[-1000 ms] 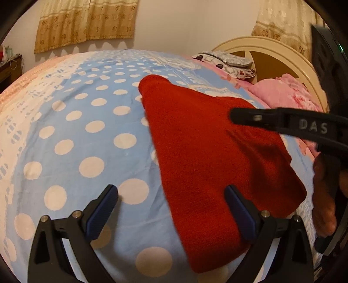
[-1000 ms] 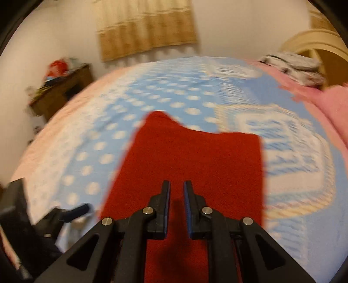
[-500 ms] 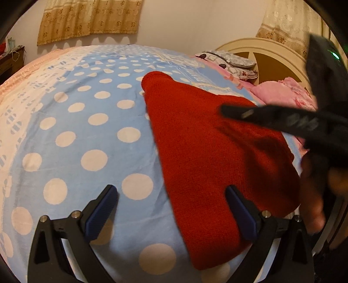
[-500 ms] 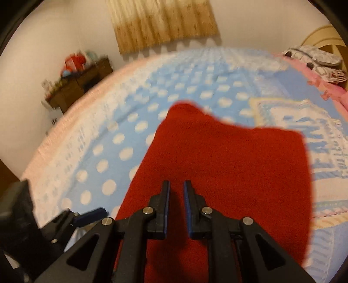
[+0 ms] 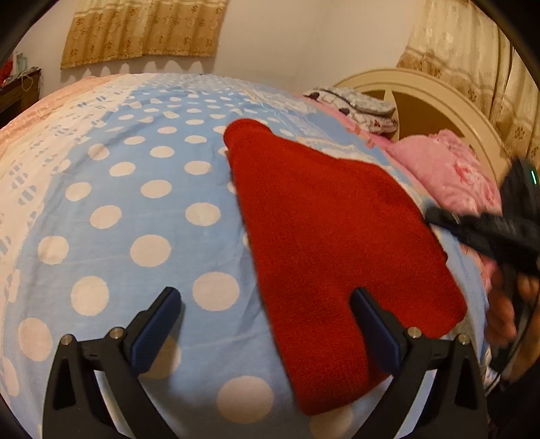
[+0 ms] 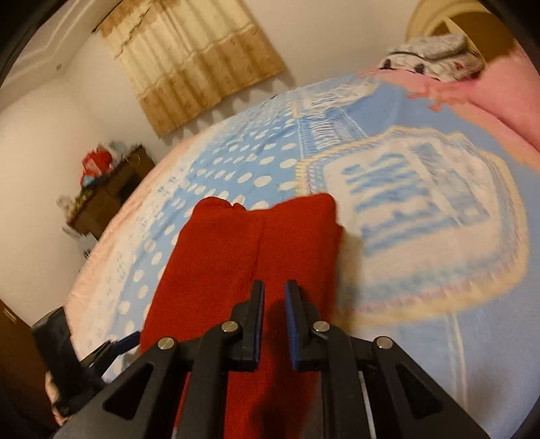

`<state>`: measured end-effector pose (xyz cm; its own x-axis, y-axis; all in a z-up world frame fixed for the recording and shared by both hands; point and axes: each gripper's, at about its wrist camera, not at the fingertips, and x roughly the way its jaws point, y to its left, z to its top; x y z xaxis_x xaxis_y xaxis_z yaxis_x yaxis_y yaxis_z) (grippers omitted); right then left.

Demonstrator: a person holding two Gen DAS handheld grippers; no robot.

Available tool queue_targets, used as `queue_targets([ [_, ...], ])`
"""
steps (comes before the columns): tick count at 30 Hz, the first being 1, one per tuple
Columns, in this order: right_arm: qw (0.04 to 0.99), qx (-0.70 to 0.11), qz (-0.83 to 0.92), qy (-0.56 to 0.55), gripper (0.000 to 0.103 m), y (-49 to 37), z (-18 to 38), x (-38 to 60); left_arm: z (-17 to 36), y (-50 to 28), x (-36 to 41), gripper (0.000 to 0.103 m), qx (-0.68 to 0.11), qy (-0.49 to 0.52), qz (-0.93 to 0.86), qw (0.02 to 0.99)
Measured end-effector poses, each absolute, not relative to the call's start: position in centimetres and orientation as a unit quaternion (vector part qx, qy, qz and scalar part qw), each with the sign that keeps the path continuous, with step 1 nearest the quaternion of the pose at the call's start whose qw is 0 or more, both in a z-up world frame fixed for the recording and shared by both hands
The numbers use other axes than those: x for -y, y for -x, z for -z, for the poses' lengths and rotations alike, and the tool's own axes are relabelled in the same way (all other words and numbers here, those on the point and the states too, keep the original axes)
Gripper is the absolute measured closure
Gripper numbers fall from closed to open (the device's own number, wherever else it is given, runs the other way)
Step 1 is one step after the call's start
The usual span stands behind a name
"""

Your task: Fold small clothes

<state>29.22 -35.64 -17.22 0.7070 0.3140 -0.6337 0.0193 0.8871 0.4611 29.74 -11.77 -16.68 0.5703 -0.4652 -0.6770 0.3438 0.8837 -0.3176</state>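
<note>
Bedding in pale blue with white polka dots (image 5: 148, 216) covers the bed on which the work is done, with beige patterned curtains (image 5: 141, 30) on the wall behind and a cream arched headboard (image 5: 449, 101) at the far right.

A small red knitted garment (image 5: 330, 236), already doubled lengthwise with a seam or fold line running down its middle, is laid flat on the spotted cover, its narrow rounded end pointing away and its wider end nearest the cameras. No part of it is lifted.

The left tongs (image 5: 266, 324) are held wide apart and empty, low over the near edge of the garment, one pad over the red knit and the other over bare cover. The right tongs (image 6: 274, 320) are drawn almost together with only a slim gap, and nothing is seen pinched between them; they are carried above the garment's near end, and whether the cloth is touched cannot be told. In the left view they appear blurred at the right edge beside a pink quilt (image 5: 449, 172).

For the next fold to be made well, the near corners should probably be gripped evenly by both tongs, the knit lifted only slightly, and the end carried over so that the edges are matched. Soft, stretchy fabric like this is likely to sag or skew if one corner is taken alone.
</note>
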Motion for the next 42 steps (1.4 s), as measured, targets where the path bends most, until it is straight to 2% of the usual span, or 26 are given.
queue_targets([
  [9, 0.880, -0.398, -0.123, -0.229, 0.091, -22.3, 19.2, 33.6, 16.9, -30.1, 11.9, 0.000, -0.409, 0.079, 0.225, 0.881],
  [12, 0.874, -0.422, -0.108, -0.217, 0.099, -22.1, 20.3, 32.7, 17.0, -30.2, 12.0, 0.000, -0.413, 0.077, 0.222, 0.880],
  [16, 0.873, -0.439, -0.085, -0.196, 0.100, -20.7, 21.3, 32.3, 17.1, -30.1, 11.8, 0.000, -0.417, 0.077, 0.224, 0.877],
  [20, 0.864, -0.443, -0.093, -0.221, 0.100, -21.1, 21.7, 33.4, 17.1, -30.0, 12.3, 0.000, -0.423, 0.060, 0.222, 0.877],
  [25, 0.868, -0.443, -0.097, -0.205, 0.099, -21.2, 21.4, 33.3, 17.1, -28.4, 13.7, 0.000, -0.427, -0.025, 0.221, 0.877],
  [31, 0.871, -0.433, -0.105, -0.205, 0.099, -21.0, 21.0, 33.5, 17.1, -27.8, 12.3, 0.000, -0.439, -0.016, 0.230, 0.869],
  [34, 0.888, -0.403, -0.114, -0.190, 0.089, -20.5, 18.9, 33.7, 15.9, -27.6, 11.3, 0.000, -0.430, 0.006, 0.240, 0.870],
  [35, 0.894, -0.390, -0.114, -0.190, 0.072, -20.4, 18.2, 33.9, 15.5, -27.7, 11.1, 0.000, -0.424, 0.015, 0.242, 0.873],
  [36, 0.898, -0.379, -0.113, -0.194, 0.042, -20.6, 17.7, 34.3, 15.0, -27.8, 10.8, 0.000, -0.417, 0.026, 0.243, 0.875],
  [37, 0.903, -0.364, -0.111, -0.201, 0.030, -20.8, 17.2, 34.8, 14.5, -28.2, 10.6, 0.000, -0.410, 0.037, 0.241, 0.879],
  [38, 0.906, -0.351, -0.110, -0.208, 0.022, -21.2, 16.7, 35.3, 14.1, -28.8, 10.5, 0.000, -0.405, 0.045, 0.239, 0.882],
  [42, 0.902, -0.341, -0.101, -0.246, 0.022, -24.9, 16.4, 37.4, 13.9, -31.4, 12.0, 0.000, -0.407, 0.037, 0.228, 0.884],
])
